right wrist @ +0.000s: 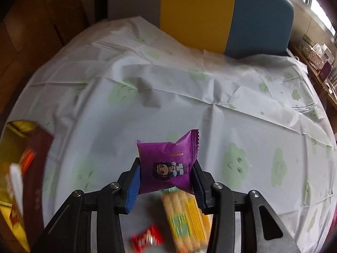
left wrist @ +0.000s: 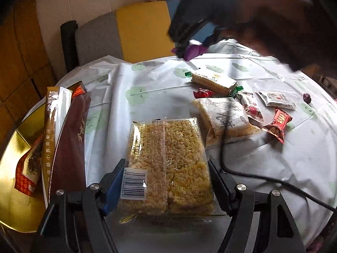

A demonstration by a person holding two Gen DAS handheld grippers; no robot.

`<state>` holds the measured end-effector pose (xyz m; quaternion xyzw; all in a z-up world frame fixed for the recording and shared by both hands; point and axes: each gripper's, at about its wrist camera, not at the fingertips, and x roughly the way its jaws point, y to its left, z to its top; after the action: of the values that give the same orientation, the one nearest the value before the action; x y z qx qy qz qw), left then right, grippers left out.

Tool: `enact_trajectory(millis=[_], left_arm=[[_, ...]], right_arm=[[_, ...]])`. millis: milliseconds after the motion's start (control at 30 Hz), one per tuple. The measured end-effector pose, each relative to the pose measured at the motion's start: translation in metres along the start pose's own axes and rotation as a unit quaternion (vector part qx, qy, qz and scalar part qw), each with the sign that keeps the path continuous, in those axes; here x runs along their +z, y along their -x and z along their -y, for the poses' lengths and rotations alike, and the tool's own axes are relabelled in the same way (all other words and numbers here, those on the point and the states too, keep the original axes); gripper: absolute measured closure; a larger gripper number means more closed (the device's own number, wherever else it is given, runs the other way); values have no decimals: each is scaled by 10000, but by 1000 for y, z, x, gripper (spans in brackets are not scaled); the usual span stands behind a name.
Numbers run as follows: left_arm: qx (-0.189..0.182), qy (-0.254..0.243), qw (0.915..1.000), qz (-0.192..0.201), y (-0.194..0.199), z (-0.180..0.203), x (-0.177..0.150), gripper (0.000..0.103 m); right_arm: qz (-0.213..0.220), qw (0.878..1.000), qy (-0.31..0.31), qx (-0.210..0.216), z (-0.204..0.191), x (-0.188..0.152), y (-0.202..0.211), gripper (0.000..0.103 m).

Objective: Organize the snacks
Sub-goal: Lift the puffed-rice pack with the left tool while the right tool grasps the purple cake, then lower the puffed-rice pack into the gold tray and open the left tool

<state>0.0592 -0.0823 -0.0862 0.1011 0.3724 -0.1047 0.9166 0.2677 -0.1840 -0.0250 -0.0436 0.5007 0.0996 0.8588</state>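
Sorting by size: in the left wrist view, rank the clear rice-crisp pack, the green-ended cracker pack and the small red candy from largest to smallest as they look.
1. Rice-crisp pack, though nearest the camera.
2. Cracker pack.
3. Red candy.

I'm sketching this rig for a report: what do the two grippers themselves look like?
Both match: the left gripper and right gripper have black angular linkage arms with round silver pivot bolts. On each, one ribbed pad is bright blue, the other dark. A black cable trails over the tablecloth beside the left one.
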Motion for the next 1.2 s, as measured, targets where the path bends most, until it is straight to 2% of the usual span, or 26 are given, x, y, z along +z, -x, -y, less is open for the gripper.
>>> enact_trajectory(millis=[167, 333, 500, 600, 667, 800, 1000, 1133, 1200], left_arm=[[-13, 19, 10000, -43, 0, -1, 1, 28], [-25, 48, 9999, -154, -2, -2, 6, 28], [-10, 52, 9995, -304, -5, -2, 12, 29], [-21, 102, 9991, -420, -5, -2, 15, 29], [-47, 112, 9989, -451, -3, -2, 15, 29], [-207, 228, 9983, -503, 3, -5, 14, 29], [-544, 500, 9971, -181, 41, -18, 27, 29], [-641, 1102, 9918, 62, 66, -57, 41, 29], [-572, 1404, 9884, 128, 74, -79, 46, 29]], right_arm=[[68, 9997, -11, 222, 9, -47, 44, 58], [-86, 9997, -193, 98, 26, -102, 68, 58], [-467, 9974, -554, 10, 43, -143, 58, 58], [-626, 9962, -597, -99, 45, -148, 47, 58], [-717, 9959, -559, -2, 42, -147, 41, 58], [-727, 9962, -477, -48, 40, -142, 33, 58], [-713, 9963, -469, -61, 41, -137, 31, 58], [-711, 9963, -478, -57, 40, -143, 34, 58], [-704, 9966, -419, -87, 40, -143, 35, 58]])
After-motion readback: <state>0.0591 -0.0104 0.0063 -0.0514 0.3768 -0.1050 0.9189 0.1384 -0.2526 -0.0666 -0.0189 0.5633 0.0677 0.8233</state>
